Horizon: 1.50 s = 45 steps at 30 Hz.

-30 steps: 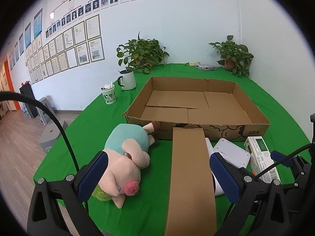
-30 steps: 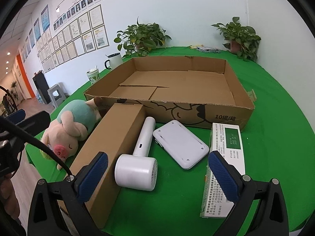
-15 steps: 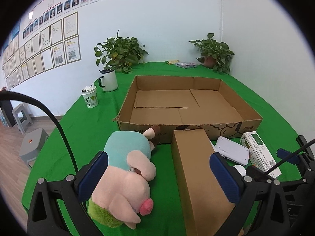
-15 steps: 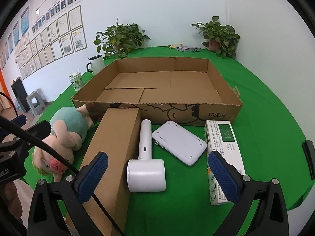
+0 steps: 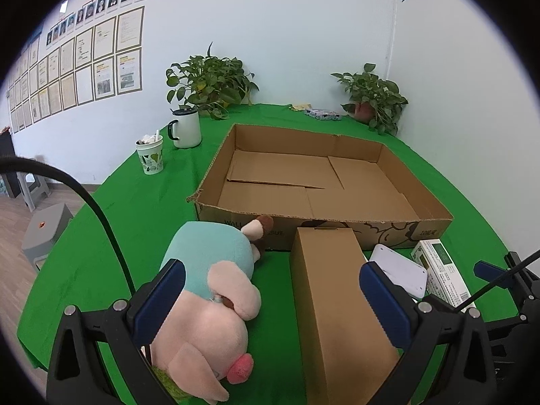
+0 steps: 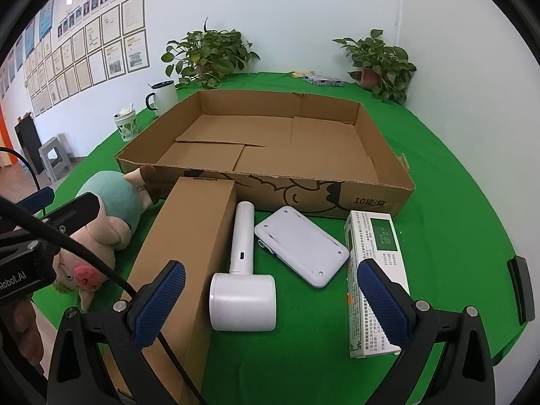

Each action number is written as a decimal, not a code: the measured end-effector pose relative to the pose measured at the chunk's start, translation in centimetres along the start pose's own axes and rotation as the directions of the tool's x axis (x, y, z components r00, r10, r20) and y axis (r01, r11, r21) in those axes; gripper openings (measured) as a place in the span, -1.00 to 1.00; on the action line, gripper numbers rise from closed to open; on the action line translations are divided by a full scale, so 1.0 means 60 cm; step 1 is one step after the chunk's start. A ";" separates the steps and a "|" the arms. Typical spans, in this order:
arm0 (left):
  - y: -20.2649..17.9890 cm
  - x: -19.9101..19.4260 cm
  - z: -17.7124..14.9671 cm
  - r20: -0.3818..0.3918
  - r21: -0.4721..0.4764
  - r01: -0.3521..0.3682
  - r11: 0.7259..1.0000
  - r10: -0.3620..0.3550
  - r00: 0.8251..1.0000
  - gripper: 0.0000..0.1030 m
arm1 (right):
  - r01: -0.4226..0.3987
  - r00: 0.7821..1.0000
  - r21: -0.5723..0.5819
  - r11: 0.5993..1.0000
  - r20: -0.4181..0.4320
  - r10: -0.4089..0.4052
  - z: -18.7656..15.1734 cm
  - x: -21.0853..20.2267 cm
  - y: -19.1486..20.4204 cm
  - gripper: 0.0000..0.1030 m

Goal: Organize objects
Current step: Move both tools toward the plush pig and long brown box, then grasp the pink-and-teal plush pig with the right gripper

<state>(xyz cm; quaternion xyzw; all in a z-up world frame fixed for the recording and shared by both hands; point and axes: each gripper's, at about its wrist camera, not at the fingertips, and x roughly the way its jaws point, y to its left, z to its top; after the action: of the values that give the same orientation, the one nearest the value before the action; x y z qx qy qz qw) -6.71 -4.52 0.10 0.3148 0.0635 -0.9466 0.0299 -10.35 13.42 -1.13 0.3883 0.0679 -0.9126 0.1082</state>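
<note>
Left gripper [image 5: 270, 307]: jaws wide apart, clamped on nothing, held low over near edge of green worktop [image 5: 135, 202]. Plush pig [image 5: 209, 290] lying on its side between and below the jaws, nearer the left-hand pad, snout toward camera, feet touching front wall of open cardboard tray [image 5: 324, 182]. Long closed carton [image 5: 337, 303] lying flat just beside the pig, under the right-hand pad, far end against the tray wall.

Right gripper [image 6: 270, 307]: jaws likewise wide apart, nothing held. White hair dryer [image 6: 243, 270] lying directly between the jaws, barrel end nearest camera, handle pointing toward the tray and touching the long carton's side. White flat device [image 6: 300, 249] just right of the dryer handle, close to it (contact not determinable). Green-and-white medicine box [image 6: 374, 276] lying flat beneath the right-hand pad, near the flat device, apart from it.

Tray interior: bare flaps only, no items inside. All five loose items on the worktop in front of the tray's near wall.

Background, far-left of tray: white mug [image 5: 185, 128], patterned paper cup [image 5: 150, 155]. Two potted plants [image 5: 209, 81] against the wall (second in the far right corner).
</note>
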 end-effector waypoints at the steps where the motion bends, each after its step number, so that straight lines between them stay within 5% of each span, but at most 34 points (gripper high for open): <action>1: 0.003 -0.002 0.003 0.012 -0.010 -0.001 1.000 0.001 1.000 0.99 | -0.005 1.000 -0.013 1.000 0.004 0.006 0.007 -0.001 0.001 0.99; 7: 0.001 0.008 0.008 0.041 0.024 0.026 0.999 -0.027 0.999 0.99 | 0.034 0.998 0.009 0.999 0.048 -0.034 0.020 -0.015 -0.004 0.99; 18: -0.025 0.011 0.014 -0.030 0.136 0.023 0.991 -0.019 0.999 0.99 | -0.005 1.000 0.193 0.981 0.015 0.002 -0.026 -0.009 -0.050 0.99; 27: -0.025 0.016 0.004 -0.026 0.031 -0.044 0.999 0.045 0.999 0.99 | -0.055 0.998 0.093 0.994 -0.025 0.057 -0.004 0.022 -0.080 0.99; 38: -0.004 0.025 0.026 -0.048 0.110 -0.133 0.985 0.139 0.989 0.99 | -0.151 0.987 0.135 0.979 -0.032 0.157 0.011 0.059 -0.067 0.99; 45: 0.024 0.037 0.009 -0.121 0.060 -0.078 0.995 0.085 0.989 0.99 | -0.122 0.992 0.079 0.989 -0.024 0.124 0.020 0.031 -0.042 0.99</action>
<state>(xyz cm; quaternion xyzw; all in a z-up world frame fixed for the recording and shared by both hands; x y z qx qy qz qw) -8.66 -6.07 -0.98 0.3756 0.0260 -0.9247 0.0559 -13.04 15.36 -1.55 0.4089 0.0101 -0.9004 0.1480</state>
